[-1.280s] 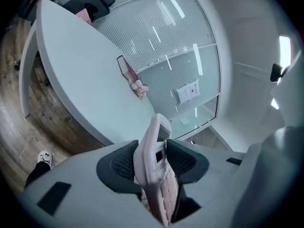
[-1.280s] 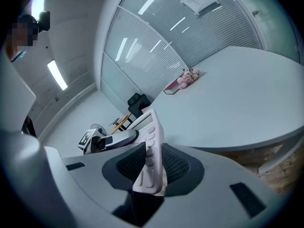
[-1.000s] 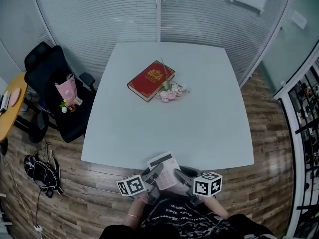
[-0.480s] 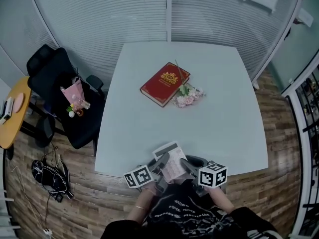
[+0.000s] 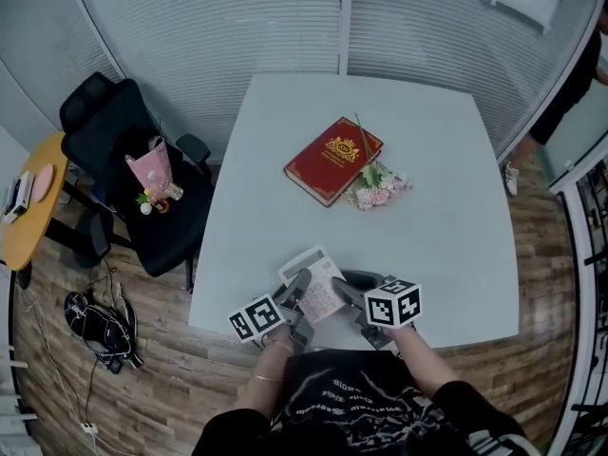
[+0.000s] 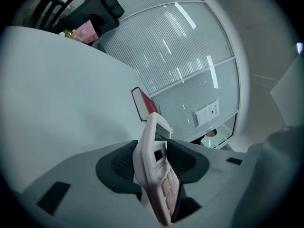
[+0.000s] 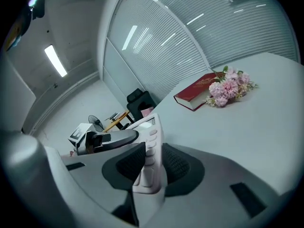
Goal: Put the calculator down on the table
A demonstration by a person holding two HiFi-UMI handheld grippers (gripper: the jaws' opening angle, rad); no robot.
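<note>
Pinching the calculator point(image 5: 313, 291) from both sides, the left gripper point(image 5: 295, 294) and right gripper point(image 5: 348, 291) hold it over the near edge of the table point(image 5: 446, 255), close in front of the person point(image 5: 356, 411). Each gripper view shows the dark ribbed pads pressed against the calculator's two faces, so both tongs are clamped on it. It is tilted, its screen end pointing far; whether it touches the tabletop cannot be told. Farther along the table lies a red book point(image 5: 332, 160), with pink flowers point(image 5: 378, 189) just beside it on the right. Left of the table stands a black chair point(image 5: 119, 212) carrying a pink bouquet point(image 5: 152, 173).
</note>
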